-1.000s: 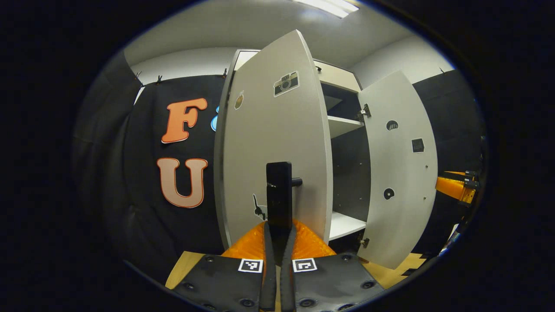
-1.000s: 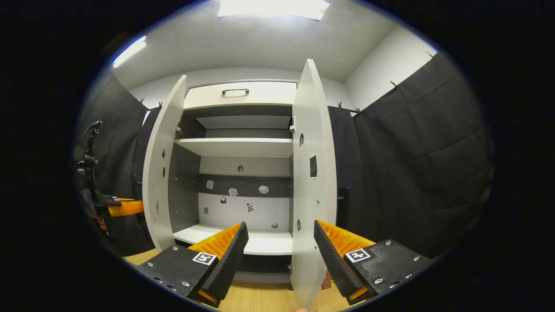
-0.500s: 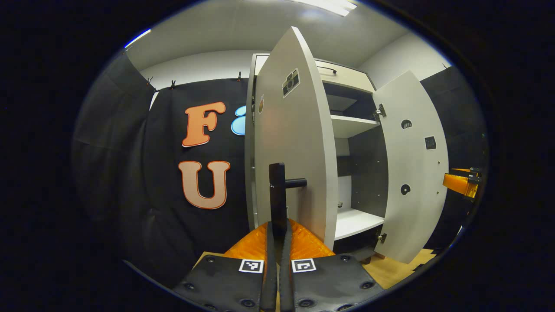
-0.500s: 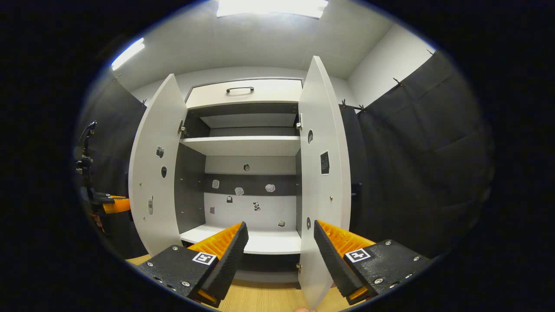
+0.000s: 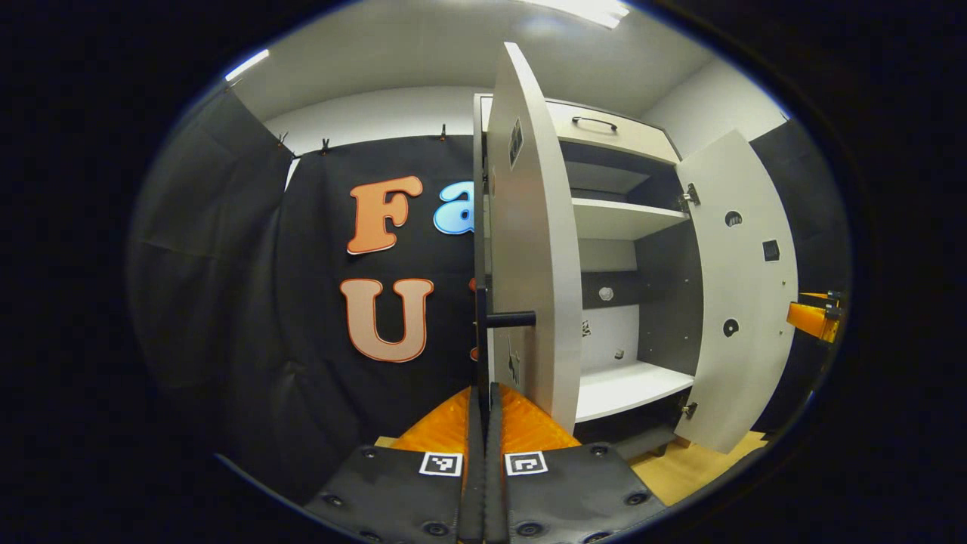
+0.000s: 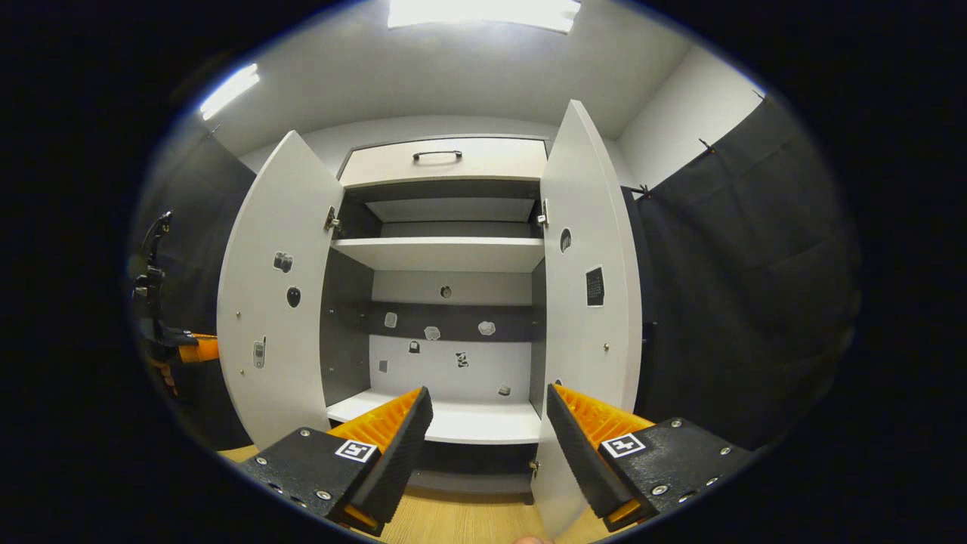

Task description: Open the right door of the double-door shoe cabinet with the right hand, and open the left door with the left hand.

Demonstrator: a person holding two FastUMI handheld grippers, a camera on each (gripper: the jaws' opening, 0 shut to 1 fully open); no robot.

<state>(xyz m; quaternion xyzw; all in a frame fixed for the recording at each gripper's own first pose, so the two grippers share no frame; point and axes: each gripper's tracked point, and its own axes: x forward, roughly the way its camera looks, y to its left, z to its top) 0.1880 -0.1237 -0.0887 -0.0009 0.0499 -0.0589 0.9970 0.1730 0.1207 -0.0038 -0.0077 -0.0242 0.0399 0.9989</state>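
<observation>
Booth: black cloth walls, white ceiling with lit panels, wood-look floor [image 6: 468,521] under the shoe cabinet [image 6: 442,249]
Shoe cabinet: white, stands against the back wall, both doors swung out; a drawer with a dark handle [image 6: 437,155] sits above the open bay, and a white shelf [image 6: 446,253] crosses it
Cabinet inside: small stickers dot the back panel below the shelf; the bottom board is bare
Left door [image 5: 529,249]: open wide, seen nearly edge-on in the left gripper view; its dark bar handle [image 5: 483,332] stands off the outer face
Right door [image 6: 589,302]: open wide, inner face with a few stickers turned toward the bay
Left gripper [image 5: 483,397]: fingers pressed together on the left door's handle, outside the cabinet's left side
Right gripper [image 6: 489,423]: fingers spread apart, gripping nothing, in front of the cabinet's lower bay with the right door's edge just beside its right finger
</observation>
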